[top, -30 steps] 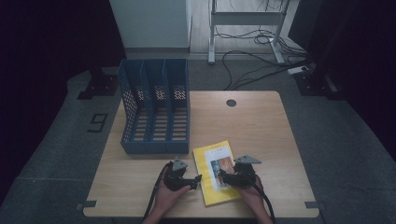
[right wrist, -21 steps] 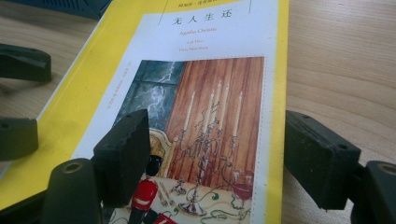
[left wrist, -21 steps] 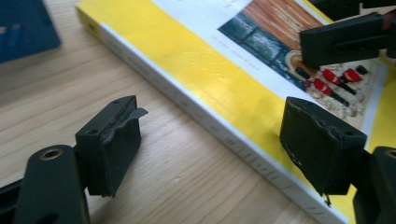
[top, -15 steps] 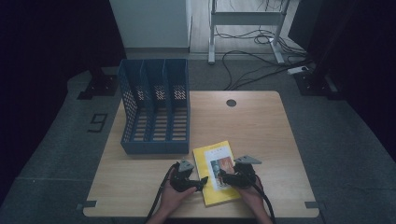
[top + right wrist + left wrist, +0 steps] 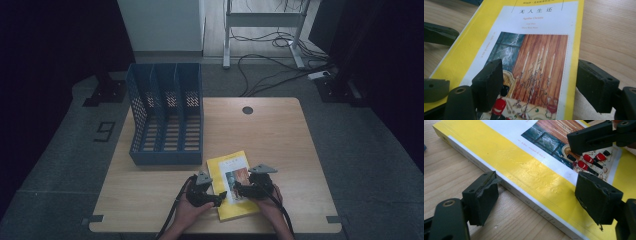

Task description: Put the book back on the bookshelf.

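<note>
A yellow paperback book (image 5: 231, 170) with a picture cover lies flat near the table's front edge. My left gripper (image 5: 220, 196) is at its left side and open. In the left gripper view (image 5: 540, 192) one jaw rests on the wood beside the spine and the other hovers over the cover (image 5: 534, 170). My right gripper (image 5: 239, 190) is open over the book's lower right. In the right gripper view (image 5: 541, 82) one jaw is above the cover picture (image 5: 536, 62) and the other is past the book's edge. Its jaws have just been opening slightly wider, and the pads press on nothing.
A blue three-slot file organizer (image 5: 167, 120) stands at the back left of the wooden table (image 5: 280, 135), just behind the book. A round cable hole (image 5: 247, 110) sits near the far edge. Cables and a desk frame lie on the floor beyond.
My left gripper has edged right, up against the book's left edge. The right gripper and the book have stayed where they were.
</note>
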A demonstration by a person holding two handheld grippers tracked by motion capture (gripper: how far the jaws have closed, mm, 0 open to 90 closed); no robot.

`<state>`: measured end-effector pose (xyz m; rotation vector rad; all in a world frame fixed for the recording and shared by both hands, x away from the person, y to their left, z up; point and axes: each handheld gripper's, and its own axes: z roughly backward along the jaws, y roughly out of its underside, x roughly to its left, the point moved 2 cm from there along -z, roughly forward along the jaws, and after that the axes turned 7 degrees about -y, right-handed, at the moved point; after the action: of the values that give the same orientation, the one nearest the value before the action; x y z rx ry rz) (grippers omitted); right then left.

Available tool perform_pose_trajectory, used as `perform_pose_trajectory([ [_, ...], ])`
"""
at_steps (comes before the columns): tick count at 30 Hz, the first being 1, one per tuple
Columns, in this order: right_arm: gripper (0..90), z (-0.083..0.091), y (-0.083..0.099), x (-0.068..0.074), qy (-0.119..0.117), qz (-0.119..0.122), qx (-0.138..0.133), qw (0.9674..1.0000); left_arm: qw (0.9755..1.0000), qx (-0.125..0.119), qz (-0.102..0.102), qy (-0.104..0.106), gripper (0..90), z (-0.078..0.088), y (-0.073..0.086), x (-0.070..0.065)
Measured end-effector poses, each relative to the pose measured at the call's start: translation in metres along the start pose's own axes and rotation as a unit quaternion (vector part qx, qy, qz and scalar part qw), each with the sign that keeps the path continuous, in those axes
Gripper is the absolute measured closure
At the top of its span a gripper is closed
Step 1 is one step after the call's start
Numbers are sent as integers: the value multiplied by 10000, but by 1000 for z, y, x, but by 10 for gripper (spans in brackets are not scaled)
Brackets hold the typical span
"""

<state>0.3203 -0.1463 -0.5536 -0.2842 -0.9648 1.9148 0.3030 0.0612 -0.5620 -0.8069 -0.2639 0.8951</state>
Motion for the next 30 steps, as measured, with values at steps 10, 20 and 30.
perform_pose_trajectory([
  [10,234,-6,-5,-6,-155,-283,67,9995,10000,-16,-53,-66,188,0,0,-1],
  [20,349,7,-10,-5,-139,-259,-159,9994,9999,-16,-45,-106,189,0,0,-2],
  [30,408,21,-14,-3,-418,-299,-466,9976,10000,-19,-30,-91,188,0,0,-2],
])
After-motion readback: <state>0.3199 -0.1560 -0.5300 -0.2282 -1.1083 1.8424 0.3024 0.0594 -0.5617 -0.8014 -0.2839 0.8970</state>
